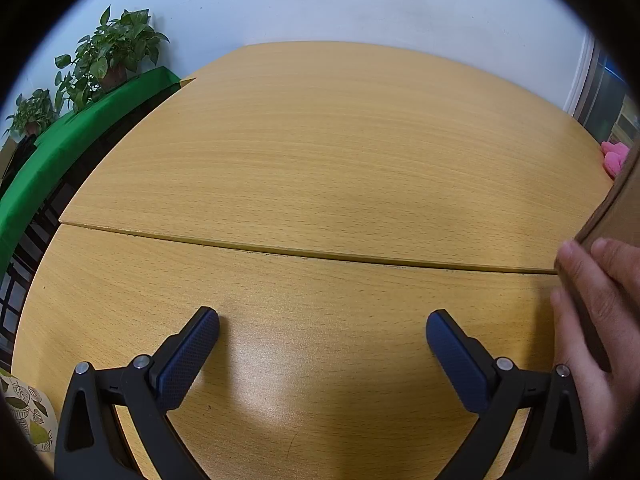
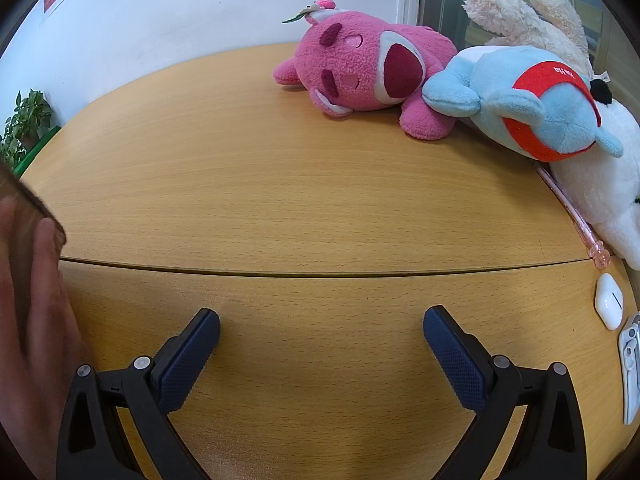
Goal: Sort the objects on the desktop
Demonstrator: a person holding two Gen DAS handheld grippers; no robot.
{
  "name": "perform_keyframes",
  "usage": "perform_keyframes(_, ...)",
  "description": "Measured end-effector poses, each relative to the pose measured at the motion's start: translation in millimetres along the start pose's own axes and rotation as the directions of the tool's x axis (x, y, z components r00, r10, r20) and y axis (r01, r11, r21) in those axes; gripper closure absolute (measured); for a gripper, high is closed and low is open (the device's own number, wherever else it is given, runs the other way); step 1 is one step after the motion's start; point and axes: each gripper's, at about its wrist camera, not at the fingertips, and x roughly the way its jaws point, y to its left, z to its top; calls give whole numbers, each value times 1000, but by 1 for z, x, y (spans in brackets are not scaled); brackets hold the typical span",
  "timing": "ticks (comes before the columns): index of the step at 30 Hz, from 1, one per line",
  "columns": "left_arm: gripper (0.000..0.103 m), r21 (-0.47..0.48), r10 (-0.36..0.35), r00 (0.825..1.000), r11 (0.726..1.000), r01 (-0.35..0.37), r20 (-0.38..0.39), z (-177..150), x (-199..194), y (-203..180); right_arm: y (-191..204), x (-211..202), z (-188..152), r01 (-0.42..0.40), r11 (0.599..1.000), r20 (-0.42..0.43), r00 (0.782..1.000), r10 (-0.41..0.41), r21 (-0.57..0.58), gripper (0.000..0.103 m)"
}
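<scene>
My left gripper (image 1: 322, 322) hovers open over bare wooden table (image 1: 320, 152), nothing between its blue pads. My right gripper (image 2: 321, 320) is open too, above the near table section (image 2: 320, 360). Far right in the right wrist view lie a pink plush bear (image 2: 360, 72), a blue plush with red bands (image 2: 528, 100), a white plush (image 2: 608, 192) and a cream plush (image 2: 520, 16). A pink pen (image 2: 572, 216) lies beside the white plush, a white earbud case (image 2: 609, 300) nearer me, and a white clip-like object (image 2: 630, 368) at the right edge.
A person's hand (image 1: 592, 320) holds a brown flat object (image 1: 616, 200) between the two grippers; that hand (image 2: 36, 320) also shows at the right wrist view's left edge. Potted plants (image 1: 116, 52) stand on a green-covered ledge (image 1: 60, 148) at the left. A seam (image 2: 320, 272) crosses the table.
</scene>
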Motion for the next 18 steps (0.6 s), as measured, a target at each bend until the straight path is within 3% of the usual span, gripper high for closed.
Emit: perform_keyframes(18, 0, -12, 9, 1000, 1000, -9, -2, 3, 2, 2, 0, 2, 0, -2, 1000, 0, 1000, 2, -2, 0)
